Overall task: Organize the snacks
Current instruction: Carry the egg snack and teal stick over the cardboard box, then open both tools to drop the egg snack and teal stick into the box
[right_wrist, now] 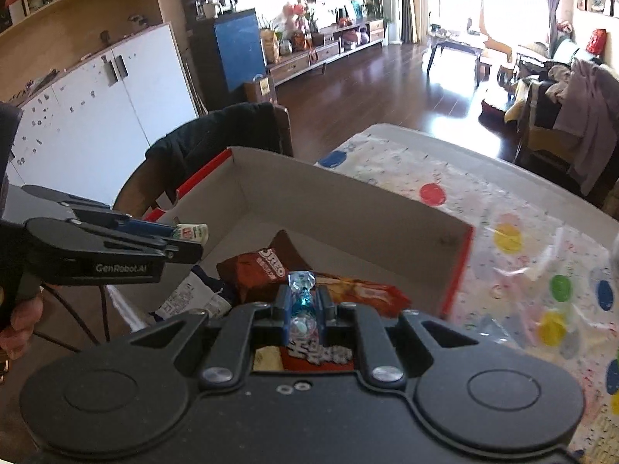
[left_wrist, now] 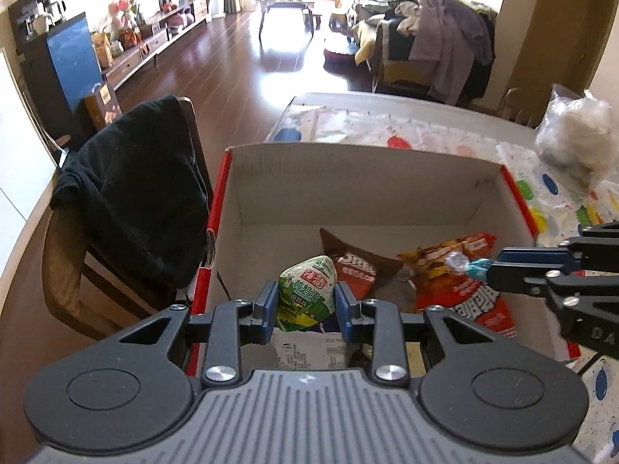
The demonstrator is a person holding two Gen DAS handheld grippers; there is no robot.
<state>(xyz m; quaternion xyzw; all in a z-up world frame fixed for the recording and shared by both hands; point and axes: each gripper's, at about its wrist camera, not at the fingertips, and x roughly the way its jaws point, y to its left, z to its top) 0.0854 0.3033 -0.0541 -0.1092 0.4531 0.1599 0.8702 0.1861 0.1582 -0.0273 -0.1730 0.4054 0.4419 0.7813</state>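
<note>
- Both grippers are loaded and hanging over the open cardboard box [left_wrist: 367, 189] that sits on the spotty tablecloth [left_wrist: 445, 135], so this looks like the drop-off step to me.
- Left gripper [left_wrist: 305, 303] has its jaws clamped on a small green-and-white snack pack [left_wrist: 307, 295], squeezed from both sides, over the near left part of the box.
- Right gripper [right_wrist: 303, 303] is pinched tight on a blue twist-wrapped candy [right_wrist: 302, 294]. In the left view it comes in from the right over the orange bag [left_wrist: 456, 266].
- What could go wrong: the candy is held by its crinkly wrapper, so I'd guess it could slip or cling to a pad when the jaws let go.
- The green pack sits close to the near wall, so releasing here might land it on the rim or on the white paper-looking packet [left_wrist: 309, 348] rather than a clear spot.
- The Oreo pack [left_wrist: 354, 270] and orange bag already crowd the middle, so new stuff may just pile up, not really "organized".
- The two grippers are near each other, so a bump seems possible if both dive at once.
- Pose: both point steeply down and forward into the box. A hand [right_wrist: 23, 321] holds the left grip at the edge of the right view.
</note>
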